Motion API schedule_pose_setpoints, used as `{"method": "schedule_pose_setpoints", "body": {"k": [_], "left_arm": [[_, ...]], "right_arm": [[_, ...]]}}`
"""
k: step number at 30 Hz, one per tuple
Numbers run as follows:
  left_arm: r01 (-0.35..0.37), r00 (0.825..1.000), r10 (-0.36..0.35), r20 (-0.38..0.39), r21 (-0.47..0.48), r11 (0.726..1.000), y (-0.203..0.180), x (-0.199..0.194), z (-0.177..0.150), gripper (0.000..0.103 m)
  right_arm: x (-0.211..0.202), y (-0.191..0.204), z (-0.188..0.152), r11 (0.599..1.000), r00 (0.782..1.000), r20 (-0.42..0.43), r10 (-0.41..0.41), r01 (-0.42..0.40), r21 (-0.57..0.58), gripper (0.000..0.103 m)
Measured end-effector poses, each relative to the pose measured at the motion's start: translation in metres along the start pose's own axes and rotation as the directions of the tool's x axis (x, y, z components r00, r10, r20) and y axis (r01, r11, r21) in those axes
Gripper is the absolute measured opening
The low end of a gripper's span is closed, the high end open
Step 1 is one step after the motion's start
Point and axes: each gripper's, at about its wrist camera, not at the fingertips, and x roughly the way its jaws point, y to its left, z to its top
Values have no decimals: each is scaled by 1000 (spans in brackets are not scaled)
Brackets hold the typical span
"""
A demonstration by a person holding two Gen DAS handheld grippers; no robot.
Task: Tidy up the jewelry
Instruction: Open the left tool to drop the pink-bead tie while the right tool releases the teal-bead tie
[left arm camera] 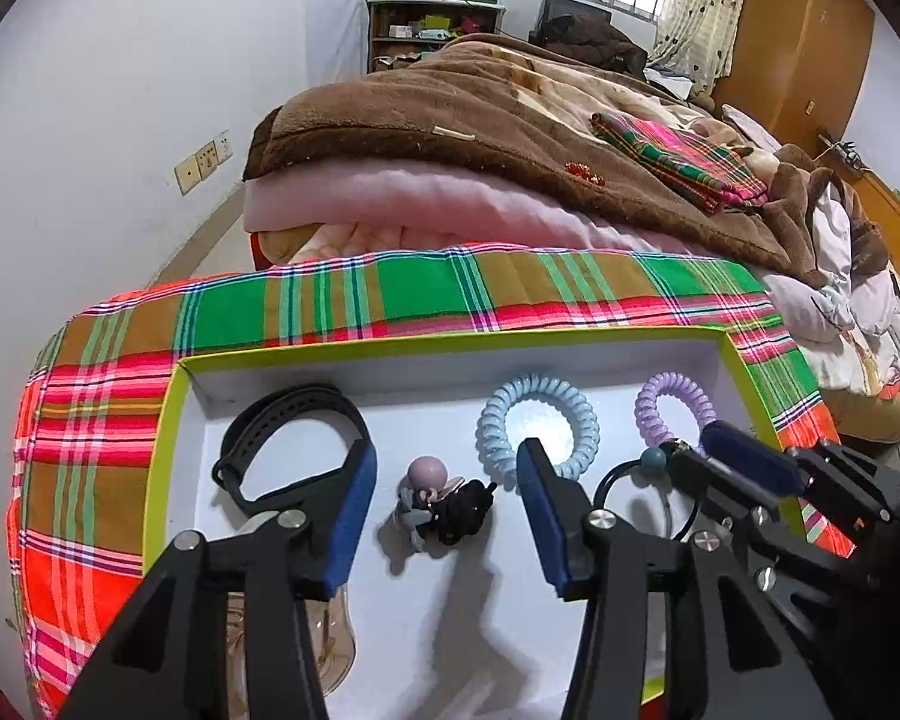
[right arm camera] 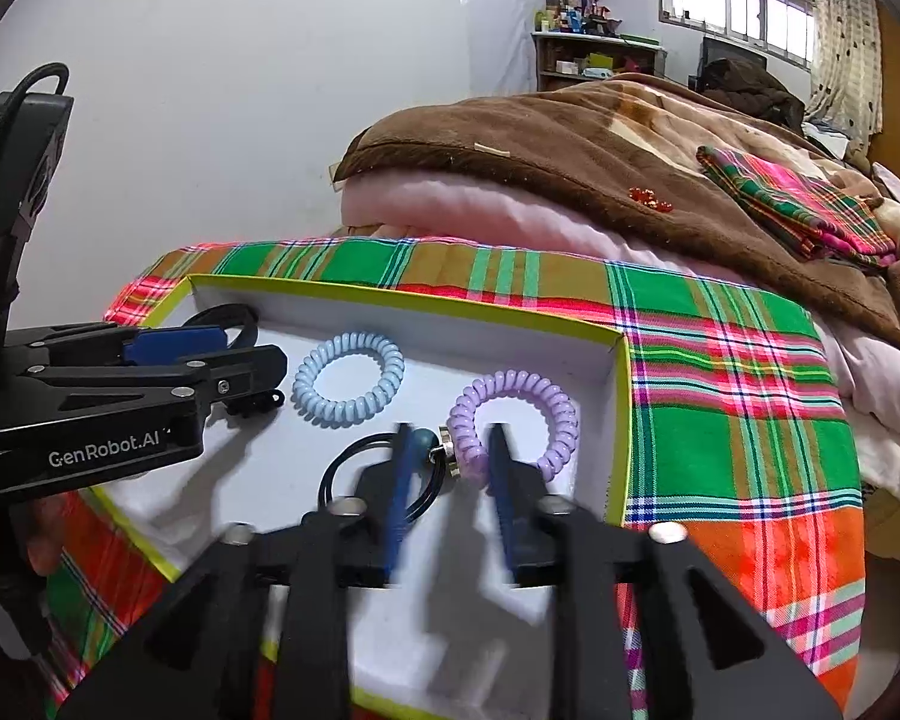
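A white tray with a yellow-green rim (left arm camera: 450,343) (right arm camera: 621,396) lies on a plaid cloth. In it lie a black watch band (left arm camera: 282,420), a pink-and-black hair clip (left arm camera: 444,501), a blue spiral hair tie (left arm camera: 540,426) (right arm camera: 349,384), a purple spiral hair tie (left arm camera: 672,414) (right arm camera: 513,423) and a black elastic with a teal bead (left arm camera: 651,462) (right arm camera: 423,439). My left gripper (left arm camera: 447,483) is open above the hair clip. My right gripper (right arm camera: 453,462) is open, its fingers on either side of the bead and the purple tie's near edge; it also shows in the left wrist view (left arm camera: 744,456).
The plaid cloth (right arm camera: 720,360) covers the table past the tray's rim. A bed with a brown blanket (left arm camera: 480,114) and pink quilt stands right behind. A folded plaid cloth (left arm camera: 678,162) lies on the bed. A white wall is to the left.
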Motion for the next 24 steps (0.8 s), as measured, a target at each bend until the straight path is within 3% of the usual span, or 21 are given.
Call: {"method": "schedule_pose_setpoints", "body": {"k": [24], "left_arm": [[-27, 996, 26, 84, 4, 1000, -10, -56, -20, 55]], "right_arm": [[-46, 5, -11, 1000, 998, 69, 1, -2, 19, 37]]}}
